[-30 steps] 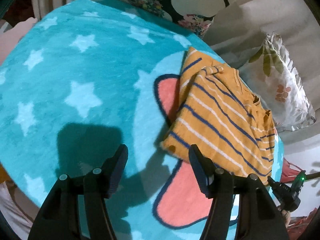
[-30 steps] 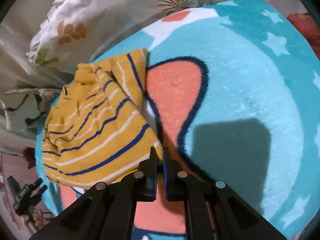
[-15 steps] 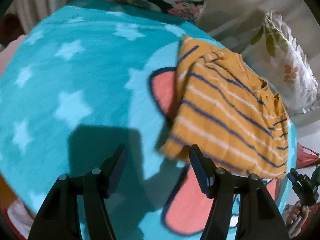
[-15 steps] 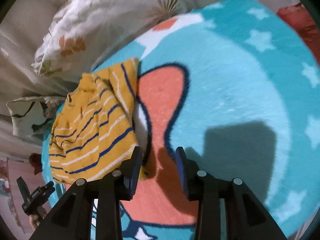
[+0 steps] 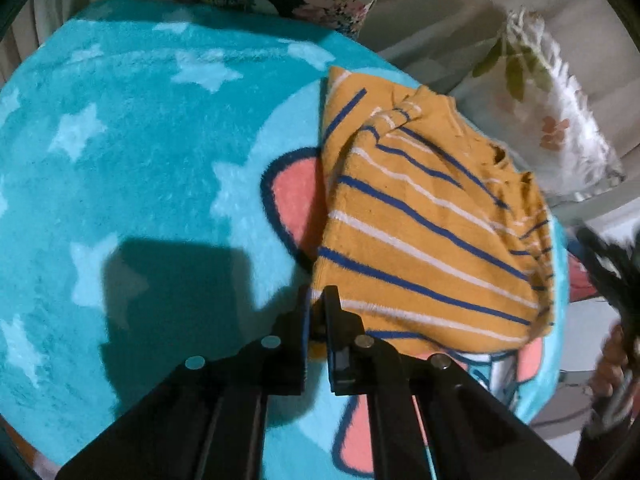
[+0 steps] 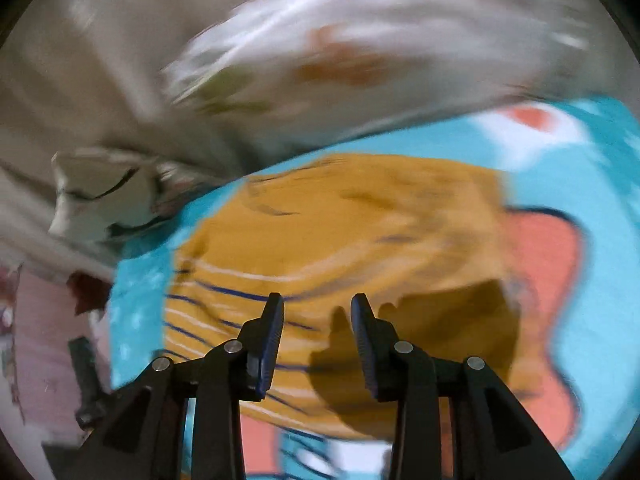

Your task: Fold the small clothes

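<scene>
left wrist view: the left gripper (image 5: 316,304) has just snapped closed and its jaws now pinch the near corner of the striped shirt (image 5: 420,216) at six o'clock. the mustard shirt with blue and white stripes lies folded on the teal star blanket (image 5: 132,168), spreading from centre toward two o'clock, with a floral pillow (image 5: 548,120) beyond it at one o'clock. right wrist view, heavily blurred: the right gripper (image 6: 316,336) stands with jaws parted and nothing between them, hovering over the shirt (image 6: 340,232), which fills the centre; its shadow falls on the cloth at five o'clock.
</scene>
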The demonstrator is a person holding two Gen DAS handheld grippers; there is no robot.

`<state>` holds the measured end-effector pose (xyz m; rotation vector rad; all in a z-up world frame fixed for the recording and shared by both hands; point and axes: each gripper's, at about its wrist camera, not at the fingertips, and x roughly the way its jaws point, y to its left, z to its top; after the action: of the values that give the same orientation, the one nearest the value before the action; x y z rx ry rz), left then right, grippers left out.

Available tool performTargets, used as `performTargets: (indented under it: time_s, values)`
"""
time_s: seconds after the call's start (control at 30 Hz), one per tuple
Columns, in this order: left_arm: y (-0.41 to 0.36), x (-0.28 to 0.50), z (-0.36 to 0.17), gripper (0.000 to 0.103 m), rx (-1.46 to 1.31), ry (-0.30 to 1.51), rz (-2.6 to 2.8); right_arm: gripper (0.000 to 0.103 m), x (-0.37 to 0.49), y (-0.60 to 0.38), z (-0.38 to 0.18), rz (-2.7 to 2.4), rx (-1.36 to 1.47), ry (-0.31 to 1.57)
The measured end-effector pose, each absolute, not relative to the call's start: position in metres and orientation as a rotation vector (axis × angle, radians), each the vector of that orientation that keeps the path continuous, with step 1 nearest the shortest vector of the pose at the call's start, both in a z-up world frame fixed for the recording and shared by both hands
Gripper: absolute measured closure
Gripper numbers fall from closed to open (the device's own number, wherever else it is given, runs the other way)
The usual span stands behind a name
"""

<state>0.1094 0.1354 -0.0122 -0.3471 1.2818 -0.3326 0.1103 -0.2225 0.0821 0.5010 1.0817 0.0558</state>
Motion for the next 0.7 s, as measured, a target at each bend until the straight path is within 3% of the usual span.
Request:
performTargets:
  time_s: [0.13, 0.2, 0.23, 0.33, 0.43, 0.7]
  values:
    - [0.152, 0.107, 0.000, 0.089, -0.380, 1.264, -0.351, 0.065, 0.166, -0.139, 0.063, 0.207, 0.444, 1.143]
    - [0.159, 0.105, 0.002, 0.071, -0.387, 1.261, -0.350, 0.065, 0.192, -0.104, 0.045, 0.205, 0.377, 1.191]
    - [0.164, 0.104, 0.003, 0.069, -0.387, 1.258, -0.344, 0.065, 0.204, -0.091, 0.034, 0.187, 0.340, 1.219]
    - [0.173, 0.103, 0.003, 0.069, -0.379, 1.262, -0.344, 0.073, 0.242, -0.059, -0.001, 0.146, 0.258, 1.293]
    - [0.177, 0.101, 0.003, 0.068, -0.385, 1.275, -0.351, 0.069, 0.269, -0.028, -0.016, 0.152, 0.212, 1.311]
    - [0.172, 0.105, 0.004, 0.067, -0.378, 1.291, -0.400, 0.067, 0.266, -0.014, 0.022, 0.258, 0.126, 1.171]
